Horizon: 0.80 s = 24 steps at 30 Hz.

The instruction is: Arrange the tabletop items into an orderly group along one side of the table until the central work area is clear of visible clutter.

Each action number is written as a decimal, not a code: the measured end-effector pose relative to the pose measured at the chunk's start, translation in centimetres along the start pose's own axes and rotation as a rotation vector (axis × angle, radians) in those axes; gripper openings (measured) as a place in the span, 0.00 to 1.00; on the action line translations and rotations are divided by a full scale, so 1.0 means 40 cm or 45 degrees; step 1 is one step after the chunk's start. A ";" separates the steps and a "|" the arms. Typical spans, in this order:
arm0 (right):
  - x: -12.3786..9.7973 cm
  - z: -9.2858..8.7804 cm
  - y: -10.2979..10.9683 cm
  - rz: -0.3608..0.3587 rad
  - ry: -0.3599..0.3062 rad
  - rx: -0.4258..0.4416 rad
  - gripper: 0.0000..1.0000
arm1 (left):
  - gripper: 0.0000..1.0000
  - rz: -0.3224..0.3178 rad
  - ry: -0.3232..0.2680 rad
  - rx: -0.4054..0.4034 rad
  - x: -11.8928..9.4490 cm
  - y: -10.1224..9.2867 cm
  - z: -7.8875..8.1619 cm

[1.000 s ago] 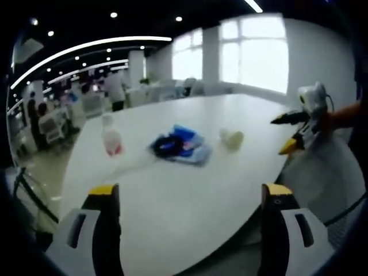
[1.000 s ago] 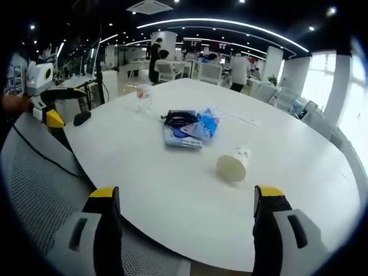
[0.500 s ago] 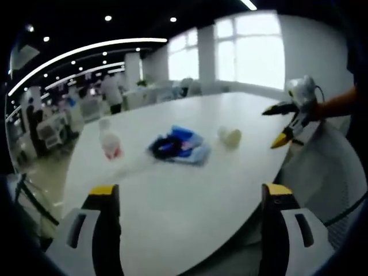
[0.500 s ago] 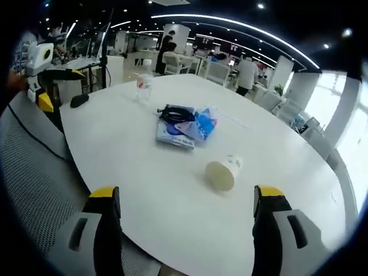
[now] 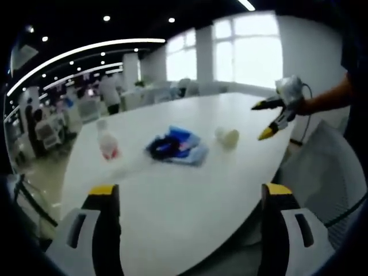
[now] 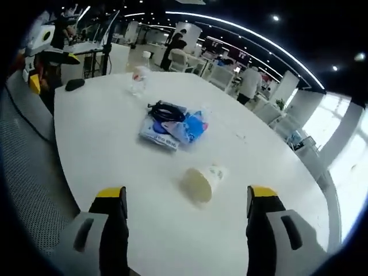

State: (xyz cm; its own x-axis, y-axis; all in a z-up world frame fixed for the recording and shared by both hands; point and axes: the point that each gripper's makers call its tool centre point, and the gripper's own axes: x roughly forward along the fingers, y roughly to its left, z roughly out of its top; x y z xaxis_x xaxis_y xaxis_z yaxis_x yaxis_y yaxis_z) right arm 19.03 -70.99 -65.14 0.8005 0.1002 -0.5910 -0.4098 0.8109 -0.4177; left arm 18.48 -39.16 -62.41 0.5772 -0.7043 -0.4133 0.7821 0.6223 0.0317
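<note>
in the right gripper view the right gripper (image 6: 183,221) hangs released over the near part of the round white table (image 6: 115,144), its yellow-tipped black jaws spread wide and gripping nothing. just ahead of the jaws, between them in the picture, a pale paper cup (image 6: 202,182) lies on its side with its open mouth turned toward the camera. farther on sits a loose pile of blue and white plastic packets (image 6: 172,126) with a black coiled cable (image 6: 165,111) on top of it, near the middle of the table. beyond the pile, toward the far edge, a clear plastic bottle with a reddish label (image 6: 138,79) stands upright, and a small dark mouse-like object (image 6: 75,84) lies near the left edge. the left gripper (image 6: 46,57) shows at the far left of this view, white-bodied with yellow tips, off the table edge. in the left gripper view the left gripper's own jaws are also spread apart and empty, low over the table's near edge; the right gripper (image 5: 270,118) shows at the right, held by a person's hand above the table edge near the cup. people stand among desks in the background.
</note>
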 end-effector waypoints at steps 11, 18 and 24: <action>0.066 0.023 -0.046 -0.004 -0.018 -0.130 0.68 | 1.00 -0.008 0.006 0.017 0.002 -0.002 0.000; 0.109 0.018 -0.073 -0.016 -0.001 -0.230 0.57 | 1.00 -0.004 0.036 0.037 0.002 -0.001 -0.012; 0.138 0.004 -0.083 -0.017 0.031 -0.297 0.45 | 0.99 -0.003 0.054 0.047 0.003 -0.001 -0.018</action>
State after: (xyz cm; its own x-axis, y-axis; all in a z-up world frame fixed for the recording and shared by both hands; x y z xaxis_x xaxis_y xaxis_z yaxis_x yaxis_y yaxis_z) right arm 24.87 -73.03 -66.90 0.7971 0.0741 -0.5993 -0.4913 0.6567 -0.5722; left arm 18.35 -39.01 -63.09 0.5653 -0.6904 -0.4514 0.7923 0.6068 0.0641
